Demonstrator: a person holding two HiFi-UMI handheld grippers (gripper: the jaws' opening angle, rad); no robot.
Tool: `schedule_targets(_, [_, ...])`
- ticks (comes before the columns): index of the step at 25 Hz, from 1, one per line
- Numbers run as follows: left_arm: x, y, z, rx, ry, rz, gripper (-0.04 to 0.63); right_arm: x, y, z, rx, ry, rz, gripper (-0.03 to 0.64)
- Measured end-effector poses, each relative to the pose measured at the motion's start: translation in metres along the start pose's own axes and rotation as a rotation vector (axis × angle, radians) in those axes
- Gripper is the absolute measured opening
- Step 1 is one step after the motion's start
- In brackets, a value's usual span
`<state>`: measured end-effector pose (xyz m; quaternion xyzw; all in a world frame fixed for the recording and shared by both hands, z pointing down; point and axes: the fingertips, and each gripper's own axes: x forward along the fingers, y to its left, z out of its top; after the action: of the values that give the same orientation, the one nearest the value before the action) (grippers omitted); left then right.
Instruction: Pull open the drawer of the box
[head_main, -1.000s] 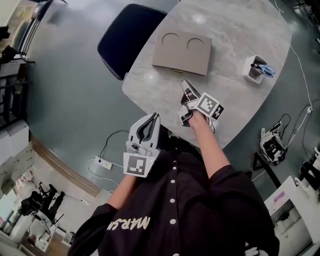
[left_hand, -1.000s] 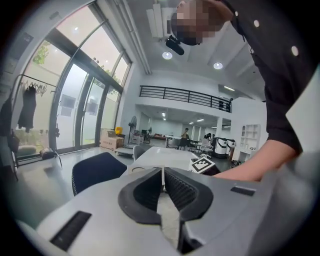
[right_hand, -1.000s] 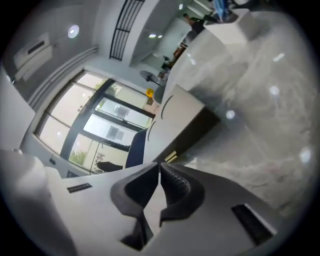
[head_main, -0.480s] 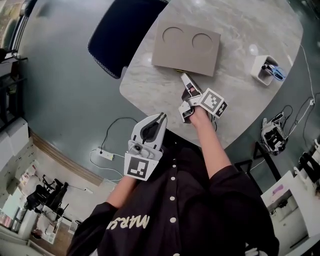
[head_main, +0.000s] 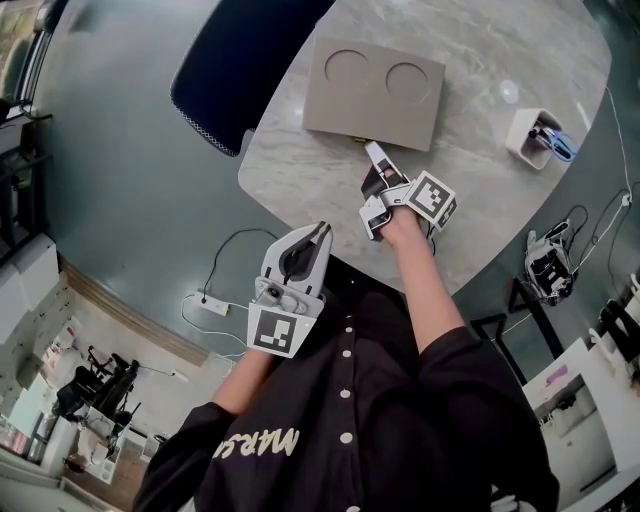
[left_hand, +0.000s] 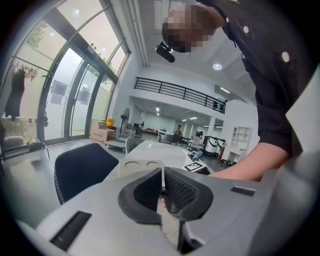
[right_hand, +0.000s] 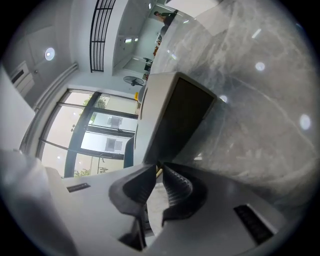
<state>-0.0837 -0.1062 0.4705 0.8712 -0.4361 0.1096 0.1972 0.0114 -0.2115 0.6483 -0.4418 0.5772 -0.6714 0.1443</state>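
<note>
- Right gripper (head_main: 373, 150): fingers pinched nearly together, with a thin yellow pull tab (head_main: 357, 141) showing between the tips in the right gripper view. I read this as a grip on the tab, not just a touch.
- The flat tan cardboard box with two round recesses on top (head_main: 372, 92) sits straight ahead of those fingertips. Its shaded front face fills the space just beyond them.
- Drawer: no gap or offset visible at the front edge in either view, so it looks fully in.
- Left gripper (head_main: 318, 232): fingers closed on nothing, held back by the torso. It is off the edge of the grey marble table (head_main: 300, 170) and well apart from the box.
- Progress: reach and pinch look done; the pull itself isn't started.
- Nothing braces the box — the whole box may slide instead of the drawer coming out.
</note>
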Motion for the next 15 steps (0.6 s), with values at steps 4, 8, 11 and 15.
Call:
schedule_targets(4, [-0.002, -0.001, -0.002, 0.007, 0.009, 0.003, 0.025, 0.0, 0.0, 0.0, 0.013, 0.0, 0.019, 0.028])
schedule_targets(8, [-0.005, -0.002, -0.003, 0.011, 0.016, 0.016, 0.025, -0.001, 0.0, 0.0, -0.001, -0.002, 0.009, 0.029])
schedule_targets(11, [-0.007, -0.002, -0.004, 0.011, 0.017, 0.025, 0.025, -0.001, -0.001, 0.001, -0.009, -0.003, 0.006, 0.029])
schedule_targets(15, [-0.012, -0.004, -0.006, 0.014, 0.016, 0.035, 0.025, -0.004, -0.002, -0.002, -0.015, 0.0, 0.007, 0.029])
